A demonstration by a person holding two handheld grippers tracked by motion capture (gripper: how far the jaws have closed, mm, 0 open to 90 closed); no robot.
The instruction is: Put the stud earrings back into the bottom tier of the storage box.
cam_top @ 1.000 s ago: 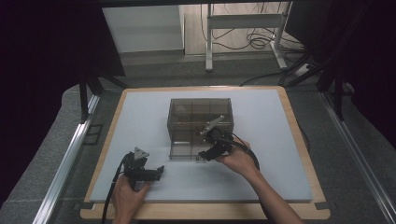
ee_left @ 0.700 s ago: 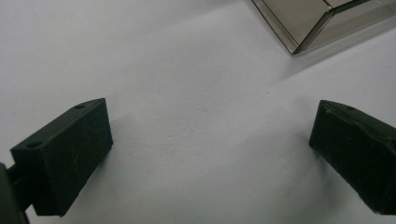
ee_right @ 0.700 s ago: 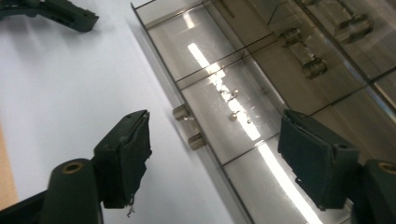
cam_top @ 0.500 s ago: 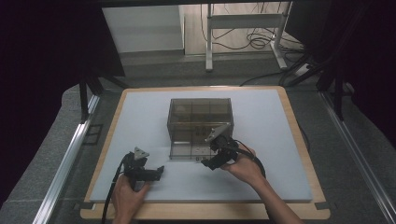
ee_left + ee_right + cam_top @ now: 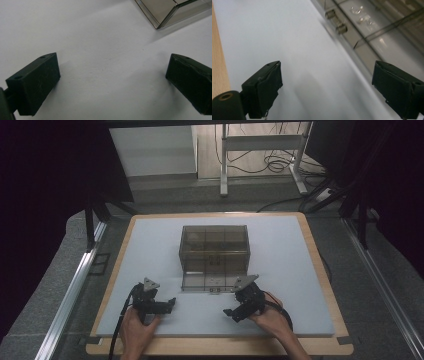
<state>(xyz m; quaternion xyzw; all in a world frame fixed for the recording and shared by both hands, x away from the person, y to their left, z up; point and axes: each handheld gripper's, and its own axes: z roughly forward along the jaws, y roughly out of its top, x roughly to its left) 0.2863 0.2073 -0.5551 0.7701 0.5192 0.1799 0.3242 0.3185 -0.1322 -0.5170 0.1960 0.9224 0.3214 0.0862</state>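
Smoked-acrylic compartment box (image 5: 214,256) at mid worktop (image 5: 310,270), lid down, two small latches (image 5: 336,21) on its near face. Right gripper (image 5: 234,312) just in front of box's near right corner, jaws wide and just been opening, nothing between them. Left gripper (image 5: 169,304) near front left, apart from box, jaws wide, empty, over bare mat. Risks, as judged: box light and unanchored, likely to slide or tip if one jaw snags a latch unbraced; latches small, easy to miss; clear walls make depth hard to gauge.
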